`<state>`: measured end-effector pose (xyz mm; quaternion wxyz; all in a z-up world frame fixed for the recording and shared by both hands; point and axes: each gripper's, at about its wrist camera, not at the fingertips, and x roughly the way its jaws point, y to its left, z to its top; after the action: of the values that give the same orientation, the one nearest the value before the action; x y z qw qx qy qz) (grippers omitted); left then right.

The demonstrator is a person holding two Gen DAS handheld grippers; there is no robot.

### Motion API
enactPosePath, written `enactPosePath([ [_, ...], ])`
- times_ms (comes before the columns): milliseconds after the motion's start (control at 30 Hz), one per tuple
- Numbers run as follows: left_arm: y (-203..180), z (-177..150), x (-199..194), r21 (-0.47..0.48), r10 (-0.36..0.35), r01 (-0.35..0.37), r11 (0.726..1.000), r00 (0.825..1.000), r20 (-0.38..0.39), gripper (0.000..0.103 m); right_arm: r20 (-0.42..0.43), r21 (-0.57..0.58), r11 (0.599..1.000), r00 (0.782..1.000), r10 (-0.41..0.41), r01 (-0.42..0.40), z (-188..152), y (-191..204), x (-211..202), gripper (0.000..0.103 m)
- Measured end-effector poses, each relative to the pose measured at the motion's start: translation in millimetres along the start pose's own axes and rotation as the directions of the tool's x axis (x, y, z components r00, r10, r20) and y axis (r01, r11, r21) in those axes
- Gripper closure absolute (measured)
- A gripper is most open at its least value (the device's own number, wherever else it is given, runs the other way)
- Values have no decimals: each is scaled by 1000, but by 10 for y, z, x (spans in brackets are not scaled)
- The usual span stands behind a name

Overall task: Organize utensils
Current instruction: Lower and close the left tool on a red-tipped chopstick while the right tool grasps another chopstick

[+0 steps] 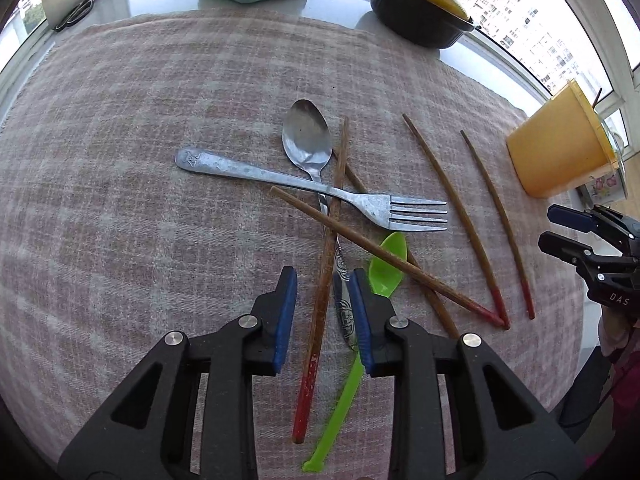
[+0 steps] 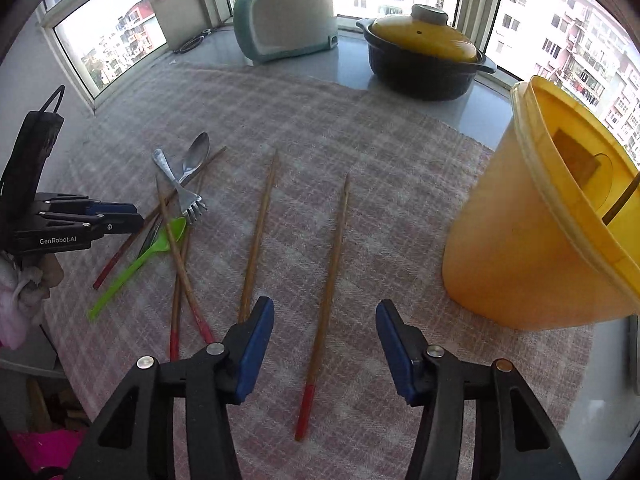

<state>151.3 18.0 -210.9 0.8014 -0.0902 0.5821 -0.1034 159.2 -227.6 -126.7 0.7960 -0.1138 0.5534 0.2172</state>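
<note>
A metal fork, a metal spoon, a green plastic spoon and several red-tipped wooden chopsticks lie crossed in a pile on the checked cloth. My left gripper hangs over the pile, pointing down, open, with one chopstick between its blue pads, untouched. My right gripper stands open astride a separate chopstick; another chopstick lies by its left finger. Each gripper appears in the other's view: the right gripper, the left gripper.
A yellow plastic container stands at the right on the cloth's edge, with a stick inside it. A dark pot with a yellow lid and a white and teal appliance stand at the back by the windows. Scissors lie far left.
</note>
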Motion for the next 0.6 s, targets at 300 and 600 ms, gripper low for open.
enactPosePath([
  [300, -29, 84, 98, 29, 14, -13, 999, 1000, -16, 76, -73, -9, 1000, 997, -23, 22, 126, -10, 308, 62],
  [600, 36, 143, 128, 22, 25, -24, 999, 999, -21, 94, -113, -32, 998, 992, -49, 45, 218, 13, 471, 65],
])
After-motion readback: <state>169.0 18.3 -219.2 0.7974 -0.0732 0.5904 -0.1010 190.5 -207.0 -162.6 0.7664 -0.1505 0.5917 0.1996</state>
